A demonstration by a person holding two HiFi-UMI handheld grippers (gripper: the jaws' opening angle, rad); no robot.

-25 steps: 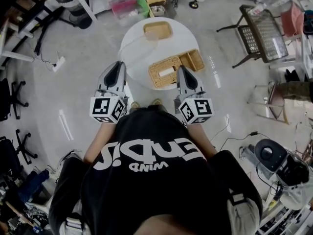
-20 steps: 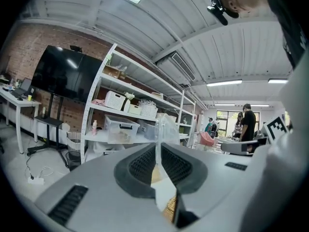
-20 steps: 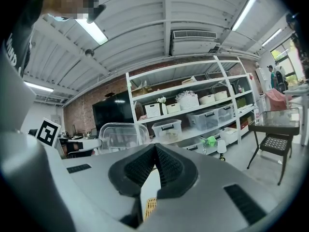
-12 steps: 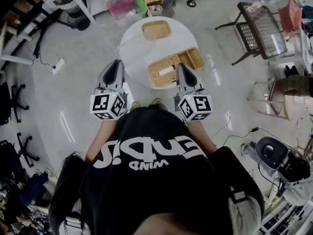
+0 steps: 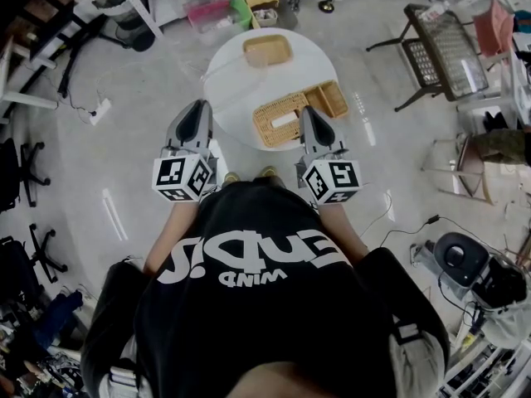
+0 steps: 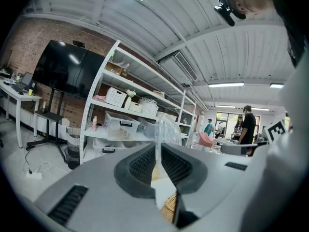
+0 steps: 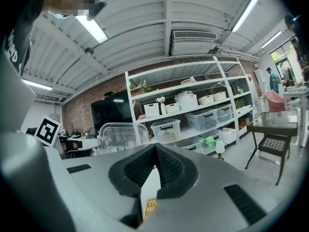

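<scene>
I hold both grippers level in front of my chest, short of a round white table (image 5: 232,65). The left gripper (image 5: 199,110) is shut, its tips meeting with nothing between them (image 6: 157,146). It hangs over the floor by the table's left edge. The right gripper (image 5: 309,113) is also shut and empty (image 7: 154,146). It hovers just over the near end of a wicker tray (image 5: 278,119) at the table's front. A second smaller wicker basket (image 5: 327,99) adjoins that tray. A clear-lidded box with tan contents (image 5: 267,50) sits at the table's far side.
White shelving with storage bins (image 6: 120,124) lines the brick wall, beside a black screen (image 6: 63,74). A black mesh chair (image 5: 444,52) stands to the right, coloured bins (image 5: 224,11) beyond the table, cables and a robot vacuum (image 5: 456,259) on the floor. People stand far off (image 6: 247,127).
Almost nothing: both grippers stay shut and in place, with only a slight shift of the views.
</scene>
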